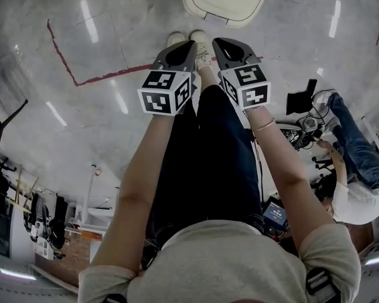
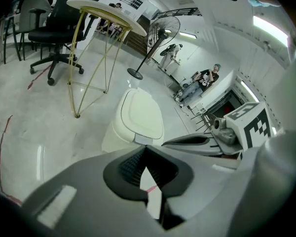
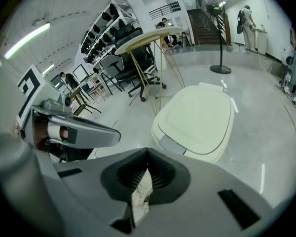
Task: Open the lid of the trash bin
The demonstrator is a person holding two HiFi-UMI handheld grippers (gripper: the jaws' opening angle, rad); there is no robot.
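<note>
Cream trash bin stands on the grey floor just beyond the shoes, its lid down. Left gripper and right gripper hang side by side short of it, apart from it. Both have their jaws closed together and hold nothing.

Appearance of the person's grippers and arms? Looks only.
The left gripper and right gripper are grey tapered shells with ribbed black pads inside the fingers. Each carries a white cube with black square markers. Arms are bare below short pale T-shirt sleeves; a thin bracelet circles the right wrist.
</note>
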